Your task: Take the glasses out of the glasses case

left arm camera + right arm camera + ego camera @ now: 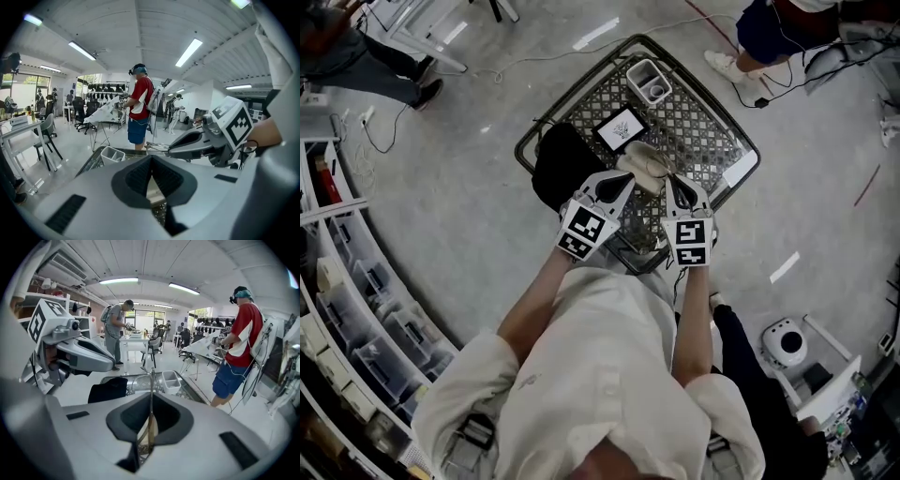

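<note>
Cream short-sleeved shirt (591, 375); pale grey left claw (628, 180), right claw (671, 182); black-white marker cubes (586, 230); dark ribbed pads (138, 178).

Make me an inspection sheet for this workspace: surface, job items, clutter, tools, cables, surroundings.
Surface: dark-rimmed mesh table on a grey floor.
Job's things: beige glasses case between the two tools' tips; thin-framed glasses in the right tool.
Clutter: white two-compartment bin, picture card, black cloth, white card at the table's edge.
Tools: left tool closed on a beige piece, apparently the case; right tool closed on the glasses' frame.
Cables: loose floor cables left of the table, more by a bystander's feet.
Surroundings: storage shelves at the left; person in a red shirt standing nearby.
</note>
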The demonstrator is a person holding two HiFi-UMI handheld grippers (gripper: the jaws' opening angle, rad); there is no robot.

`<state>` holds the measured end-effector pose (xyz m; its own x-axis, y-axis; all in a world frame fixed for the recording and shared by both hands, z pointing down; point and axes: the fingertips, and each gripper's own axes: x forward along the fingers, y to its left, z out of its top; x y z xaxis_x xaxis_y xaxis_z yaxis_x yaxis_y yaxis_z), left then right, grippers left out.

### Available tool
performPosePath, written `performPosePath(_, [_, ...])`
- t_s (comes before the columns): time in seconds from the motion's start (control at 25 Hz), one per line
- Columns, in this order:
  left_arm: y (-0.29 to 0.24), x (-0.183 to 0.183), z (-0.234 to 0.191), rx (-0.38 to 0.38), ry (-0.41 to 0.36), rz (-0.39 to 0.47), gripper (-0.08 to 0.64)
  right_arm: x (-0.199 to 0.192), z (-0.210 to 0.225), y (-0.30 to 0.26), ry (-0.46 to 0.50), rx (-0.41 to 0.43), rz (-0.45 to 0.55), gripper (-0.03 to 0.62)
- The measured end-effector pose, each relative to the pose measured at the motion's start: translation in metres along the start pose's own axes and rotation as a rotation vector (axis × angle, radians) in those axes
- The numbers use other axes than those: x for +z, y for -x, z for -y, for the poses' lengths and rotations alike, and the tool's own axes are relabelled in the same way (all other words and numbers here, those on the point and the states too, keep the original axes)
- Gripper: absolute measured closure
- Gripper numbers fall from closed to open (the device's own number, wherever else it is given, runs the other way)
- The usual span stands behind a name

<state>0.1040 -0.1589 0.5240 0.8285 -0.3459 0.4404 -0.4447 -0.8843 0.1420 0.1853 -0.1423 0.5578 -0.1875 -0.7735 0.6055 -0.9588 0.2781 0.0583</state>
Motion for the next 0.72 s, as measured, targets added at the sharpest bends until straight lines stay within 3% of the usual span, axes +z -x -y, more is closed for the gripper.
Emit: performPosePath(0.72, [0.028,0.049,0.013,-0.096,-0.100,0.090,0.546,0.059,-0.005,0.077,-0.080,-0.163,0.194,0.572])
